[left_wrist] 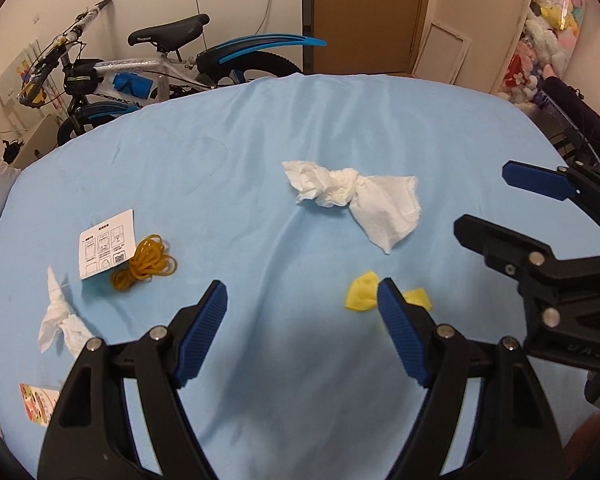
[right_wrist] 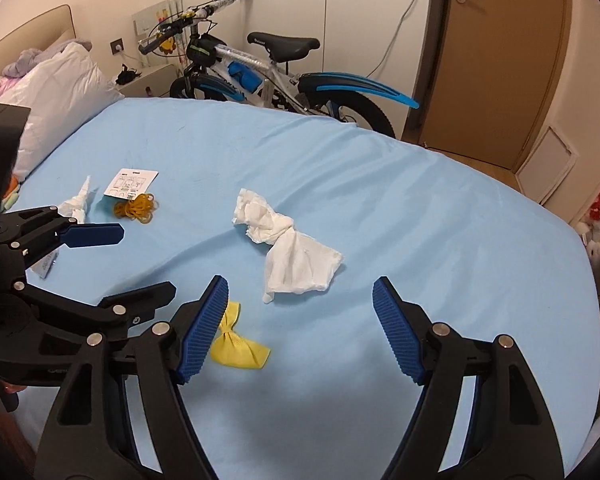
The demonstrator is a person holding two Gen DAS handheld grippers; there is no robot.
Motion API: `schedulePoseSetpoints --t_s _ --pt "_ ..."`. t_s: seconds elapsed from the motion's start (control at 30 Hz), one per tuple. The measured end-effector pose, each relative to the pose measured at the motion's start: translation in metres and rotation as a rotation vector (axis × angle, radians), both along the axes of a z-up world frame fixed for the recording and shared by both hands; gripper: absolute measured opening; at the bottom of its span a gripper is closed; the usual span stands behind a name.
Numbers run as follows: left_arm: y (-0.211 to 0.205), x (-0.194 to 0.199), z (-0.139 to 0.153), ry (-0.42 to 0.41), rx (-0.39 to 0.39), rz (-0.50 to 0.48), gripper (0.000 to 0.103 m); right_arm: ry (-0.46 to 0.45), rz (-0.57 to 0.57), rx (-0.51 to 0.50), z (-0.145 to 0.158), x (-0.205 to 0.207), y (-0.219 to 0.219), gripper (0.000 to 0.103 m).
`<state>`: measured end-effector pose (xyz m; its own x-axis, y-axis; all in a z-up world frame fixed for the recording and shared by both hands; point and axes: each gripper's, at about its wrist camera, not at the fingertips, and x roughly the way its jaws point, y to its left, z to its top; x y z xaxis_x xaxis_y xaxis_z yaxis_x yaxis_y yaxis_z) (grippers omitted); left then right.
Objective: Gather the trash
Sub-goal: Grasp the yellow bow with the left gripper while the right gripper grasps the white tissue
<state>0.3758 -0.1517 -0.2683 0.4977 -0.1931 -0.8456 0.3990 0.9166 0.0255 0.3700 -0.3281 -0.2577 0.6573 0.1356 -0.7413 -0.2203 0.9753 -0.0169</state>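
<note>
Trash lies on a light blue bed sheet (left_wrist: 240, 168). A large twisted white tissue (left_wrist: 356, 196) lies mid-bed; it also shows in the right wrist view (right_wrist: 288, 248). A yellow scrap (left_wrist: 362, 298) lies just beyond my left gripper's right finger; it also shows in the right wrist view (right_wrist: 238, 348). A bundle of yellow rubber bands (left_wrist: 144, 266), a white printed card (left_wrist: 106, 244) and a small twisted tissue (left_wrist: 58, 316) lie to the left. My left gripper (left_wrist: 302, 300) is open and empty. My right gripper (right_wrist: 300, 298) is open and empty, just short of the large tissue.
A bicycle (left_wrist: 160, 68) stands behind the bed, beside a brown door (right_wrist: 500, 60). A white pillow (right_wrist: 60, 96) lies at the head end. Plush toys (left_wrist: 548, 28) fill a shelf on the right. A colourful wrapper (left_wrist: 38, 402) lies at the sheet's near left edge.
</note>
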Motion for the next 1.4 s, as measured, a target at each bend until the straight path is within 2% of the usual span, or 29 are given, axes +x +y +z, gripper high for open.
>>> schedulePoseSetpoints --t_s 0.13,0.23,0.3,0.37,0.43,0.63,0.87,0.93,0.97,1.03,1.17,1.3,1.4 --pt "0.007 0.011 -0.010 0.007 -0.010 -0.003 0.077 0.034 0.023 0.001 -0.028 0.027 0.008 0.066" --pt "0.005 0.014 -0.014 -0.020 0.024 -0.015 0.077 0.052 0.032 -0.011 -0.044 0.040 0.013 0.059" --pt "0.003 0.015 -0.014 -0.015 0.012 -0.021 0.077 0.074 0.039 -0.032 -0.054 0.046 0.017 0.048" --pt "0.001 0.016 -0.015 -0.009 -0.001 -0.027 0.077 0.109 0.052 -0.063 -0.066 0.051 0.020 0.018" --pt "-0.004 0.015 -0.017 -0.006 0.000 -0.038 0.077 0.119 0.047 -0.077 -0.071 0.050 0.018 0.004" --pt "-0.025 0.008 -0.028 0.003 0.018 -0.085 0.077 0.069 -0.018 -0.042 -0.058 0.034 -0.010 0.002" --pt "-0.057 0.001 -0.047 0.025 0.045 -0.153 0.077 0.074 -0.066 -0.045 -0.052 0.022 -0.042 0.002" --pt "-0.062 -0.001 -0.056 0.060 0.051 -0.176 0.036 0.077 -0.075 -0.042 -0.053 0.020 -0.048 0.002" --pt "-0.065 0.000 -0.063 0.096 0.053 -0.183 0.024 0.078 -0.078 -0.041 -0.053 0.019 -0.050 0.002" --pt "-0.066 -0.005 -0.064 0.067 0.062 -0.189 0.023 0.080 -0.084 -0.034 -0.054 0.017 -0.052 0.002" --pt "-0.067 -0.008 -0.060 0.065 0.050 -0.200 0.015 0.081 -0.089 -0.023 -0.054 0.014 -0.052 0.002" --pt "-0.064 -0.011 -0.052 0.042 0.044 -0.191 0.014 0.073 -0.091 -0.012 -0.048 0.008 -0.048 0.002" --pt "-0.057 -0.013 -0.039 0.024 0.033 -0.149 0.013 0.063 -0.095 -0.007 -0.039 0.001 -0.047 0.002"
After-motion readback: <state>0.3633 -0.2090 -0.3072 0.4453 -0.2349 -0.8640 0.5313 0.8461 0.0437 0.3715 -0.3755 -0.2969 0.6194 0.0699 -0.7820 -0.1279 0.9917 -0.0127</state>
